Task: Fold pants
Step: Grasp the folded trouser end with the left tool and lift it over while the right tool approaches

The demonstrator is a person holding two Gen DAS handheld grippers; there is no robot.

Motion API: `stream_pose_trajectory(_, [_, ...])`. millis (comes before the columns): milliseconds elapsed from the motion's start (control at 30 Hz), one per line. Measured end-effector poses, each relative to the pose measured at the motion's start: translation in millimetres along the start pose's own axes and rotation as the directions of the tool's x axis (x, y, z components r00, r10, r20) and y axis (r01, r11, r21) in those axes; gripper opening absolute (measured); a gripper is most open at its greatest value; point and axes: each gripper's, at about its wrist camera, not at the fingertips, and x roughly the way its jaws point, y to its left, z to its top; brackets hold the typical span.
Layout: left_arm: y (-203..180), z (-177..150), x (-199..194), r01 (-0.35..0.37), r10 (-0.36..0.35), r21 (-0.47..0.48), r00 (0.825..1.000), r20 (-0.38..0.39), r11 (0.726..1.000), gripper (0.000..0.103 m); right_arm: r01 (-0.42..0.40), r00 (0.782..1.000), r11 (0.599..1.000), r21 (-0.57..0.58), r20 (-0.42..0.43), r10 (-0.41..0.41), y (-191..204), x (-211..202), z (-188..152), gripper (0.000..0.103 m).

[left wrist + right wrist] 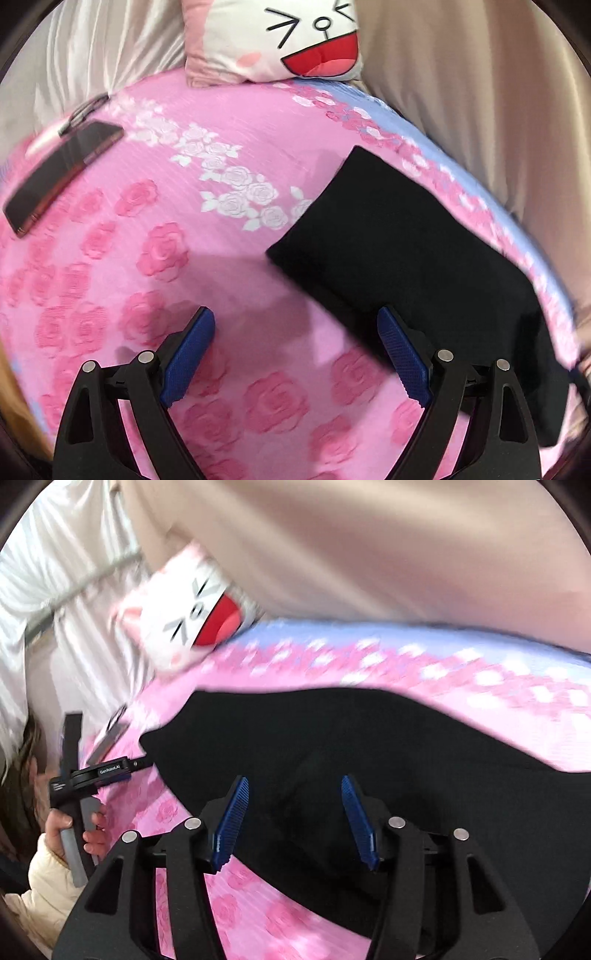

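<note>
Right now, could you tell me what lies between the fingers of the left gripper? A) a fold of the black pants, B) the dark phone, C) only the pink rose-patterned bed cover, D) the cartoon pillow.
C: the left gripper stands wide open with only the pink bed cover in its gap; the black pants lie off to its right, clear of the pads.

Wide bare stretch of pink rose-print bed (155, 236) open from near edge to middle; claw passes freely there. Folded black pants (399, 251) fill right side, reaching near edge. Dark phone (62, 173) lies far left, well apart from pants (cable beside it, blurred). Cartoon-face pillow (280, 37) blocks far edge. Curtains (461, 92) close far and right sides. Left claw (144, 763) hangs over bed's left edge, beside pants' corner.
</note>
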Motion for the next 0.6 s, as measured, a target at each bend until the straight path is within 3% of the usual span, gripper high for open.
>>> stream_pose_trajectory(100, [1,8,3,0.117,-0.119,-0.09,0.993,-0.016,0.989,0.087,0.147,0.988,0.988,0.036,0.05,-0.149,-35,-46,-12,0.054])
stream_pose_trajectory(133, [3,9,4,0.189,-0.195,-0.141,0.981,-0.023,0.972,0.087,0.172,0.983,0.984,0.052,0.053,-0.174,-45,-56,-16,0.054])
stream_pose_trajectory(200, [5,9,7,0.269,-0.282,-0.202,0.959,-0.037,0.942,0.087,0.212,0.974,0.971,0.106,0.06,-0.219,-67,-78,-27,0.054])
stream_pose_trajectory(267, [8,7,4,0.284,-0.299,-0.244,0.954,-0.029,0.927,0.087,0.244,0.965,0.956,0.165,0.056,-0.256,-91,-97,-43,0.054])
stream_pose_trajectory(367, [13,-1,2,0.339,-0.365,-0.312,0.931,-0.026,0.887,0.087,0.273,0.957,0.939,0.212,0.041,-0.287,-113,-111,-61,0.054])
stream_pose_trajectory(600, [-3,16,12,0.25,-0.265,-0.329,0.964,0.0,0.911,0.085,0.258,0.961,0.929,0.267,0.029,-0.275,-132,-117,-79,0.054])
